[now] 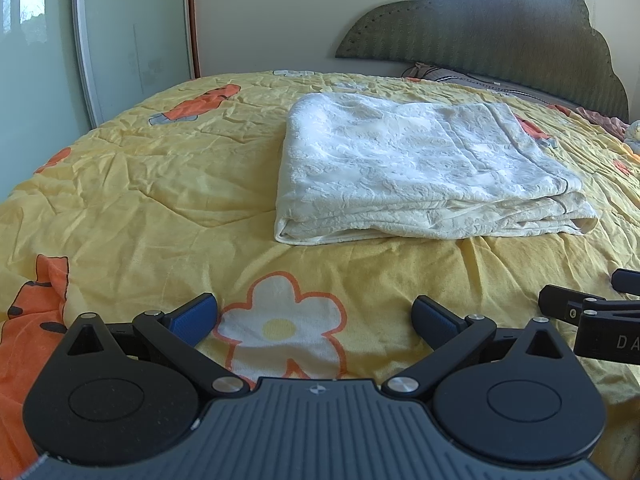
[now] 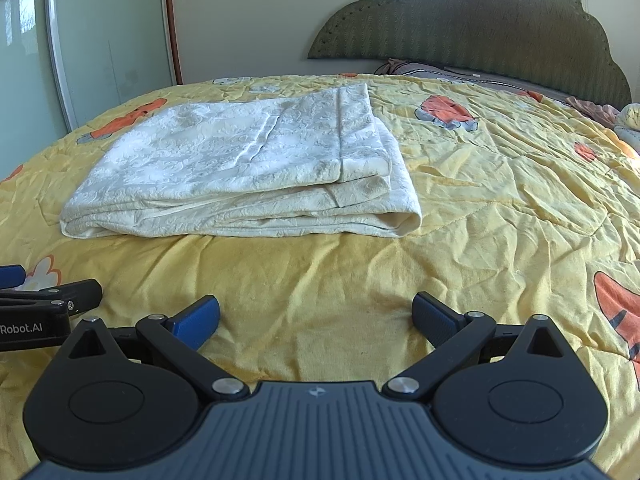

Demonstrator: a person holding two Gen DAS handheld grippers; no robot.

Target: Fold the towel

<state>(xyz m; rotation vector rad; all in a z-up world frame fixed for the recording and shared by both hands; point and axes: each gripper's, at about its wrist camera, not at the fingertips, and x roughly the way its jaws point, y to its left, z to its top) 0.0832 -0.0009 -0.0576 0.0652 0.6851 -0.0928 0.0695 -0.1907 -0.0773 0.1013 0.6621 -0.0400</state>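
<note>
The white towel (image 1: pixel 420 168) lies folded in several layers on the yellow bedspread (image 1: pixel 152 184), its stacked edges facing the cameras; in the left wrist view it sits toward one o'clock, in the right wrist view (image 2: pixel 248 172) toward eleven o'clock. The left gripper (image 1: pixel 316 316) is spread wide and empty above a white flower print (image 1: pixel 280 320), well short of the towel; the right gripper (image 2: pixel 316 316) is likewise released, gripping nothing, over bare yellow cloth. Each gripper shows at the other's side, at three and nine o'clock. A dark green headboard (image 2: pixel 480 28) stands at twelve to one o'clock; what lies beneath it looks like a pillow (image 2: pixel 432 69), though the view is too small to be sure.
</note>
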